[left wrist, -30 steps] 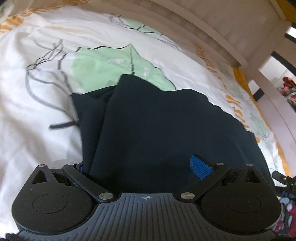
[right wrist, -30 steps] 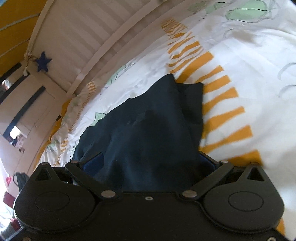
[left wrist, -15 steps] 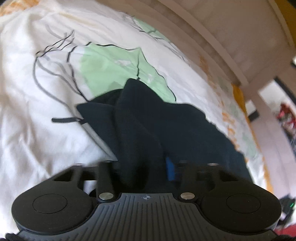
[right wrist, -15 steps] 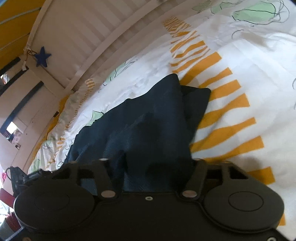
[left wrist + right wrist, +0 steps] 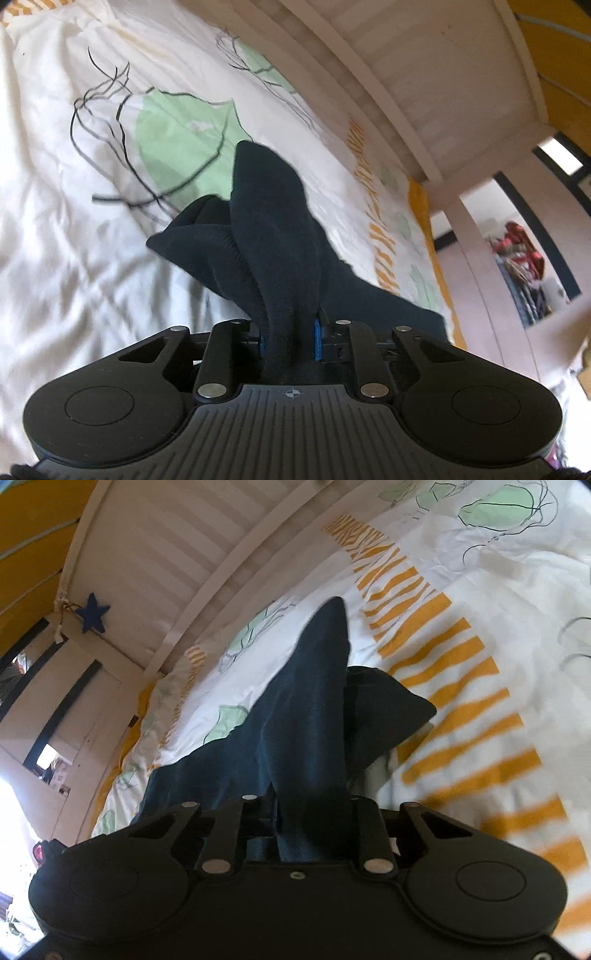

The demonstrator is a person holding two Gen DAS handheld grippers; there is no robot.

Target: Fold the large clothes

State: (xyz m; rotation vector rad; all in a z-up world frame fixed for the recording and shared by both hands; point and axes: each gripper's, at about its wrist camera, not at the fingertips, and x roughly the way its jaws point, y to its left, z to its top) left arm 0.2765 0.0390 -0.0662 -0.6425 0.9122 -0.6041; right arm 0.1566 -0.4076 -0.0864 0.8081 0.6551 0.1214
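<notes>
In the left wrist view the left gripper (image 5: 288,339) has its jaws closing on a bunched ridge of the dark navy garment (image 5: 273,236); the blue pads (image 5: 317,339) sit against the cloth on both sides, so it is gripped. The fabric rises out of the jaws toward the frame's centre as a stiff peak, with a hemmed edge fanning down to the left onto the bed.

In the right wrist view the right gripper (image 5: 310,830) is likewise closing its jaws on a thick fold of the same garment (image 5: 306,716). Cloth fills the gap completely, though the pads themselves are hidden by it. A loose flap hangs off to the right of the fold.

Beyond the jaws, the rest of the garment lies on the white duvet (image 5: 74,258) printed with green leaves and orange stripes, and a pale slatted bed frame (image 5: 177,576) runs along the top.

The risk, in my judgement, lies in the bunched grips: each pinch holds several layers, so an inner layer could slip free when lifted, leaving an uneven fold. The dangling flap could also tuck under and crease.
</notes>
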